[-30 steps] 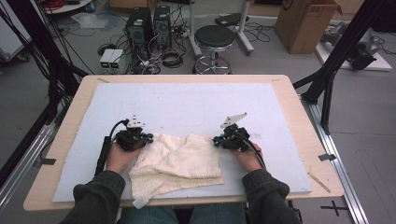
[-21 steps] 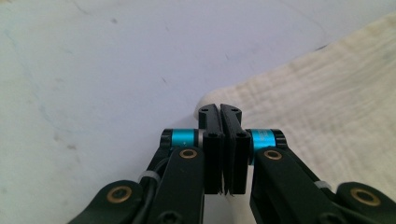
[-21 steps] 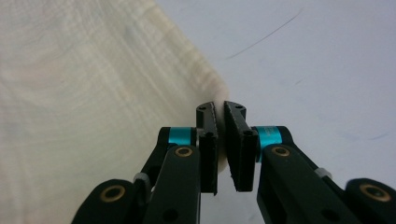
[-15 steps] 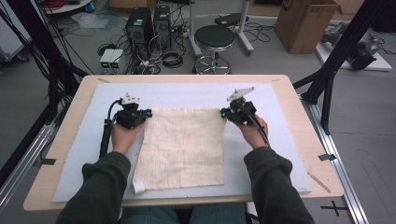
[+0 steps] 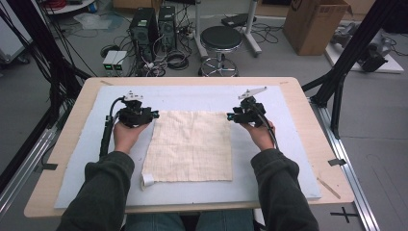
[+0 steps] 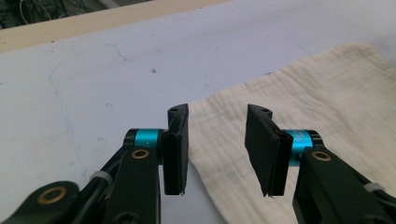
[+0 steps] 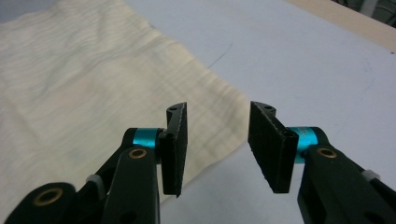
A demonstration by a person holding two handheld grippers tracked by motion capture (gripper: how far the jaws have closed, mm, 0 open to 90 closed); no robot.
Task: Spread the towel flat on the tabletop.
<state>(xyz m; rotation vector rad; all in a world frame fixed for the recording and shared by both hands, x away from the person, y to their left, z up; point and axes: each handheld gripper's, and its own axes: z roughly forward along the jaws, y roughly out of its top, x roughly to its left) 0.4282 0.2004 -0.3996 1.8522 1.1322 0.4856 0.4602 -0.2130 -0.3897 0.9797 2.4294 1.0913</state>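
Left gripper [image 5: 153, 114]: jaws apart, just been opening, nothing clamped. In left gripper view [image 6: 217, 154] pads [image 6: 177, 149] hang above cloth's far-left corner, cloth [image 6: 299, 135] visible through gap, not pinched.

Right gripper [image 5: 232, 117]: same, jaws apart, just been opening, empty. In right gripper view [image 7: 219, 149] far-right corner of cloth [image 7: 93, 93] lies under and between pads [image 7: 271, 149], free of both.

Change vs a second back: was bunched in a heap at 6 o'clock of mat, pinched at both sides; half a second back already pulled out flat with both grippers at far corners. Now cloth [image 5: 192, 144] lies as a flat square at mat centre, both corners let go. Likely means spread step done, release finished; next probably hands off or a new fold.

Outward: blue-grey mat [image 5: 298, 159] on wooden table [image 5: 62, 159]; small white tag [image 5: 147, 180] at cloth's 7 o'clock corner.

View differences: high view gives whole square, straight edges, tag, forearms entering from 6 o'clock. Gripper views give pad gaps and gauzy weave up close, plus slight ripple at corners, unreadable from above.
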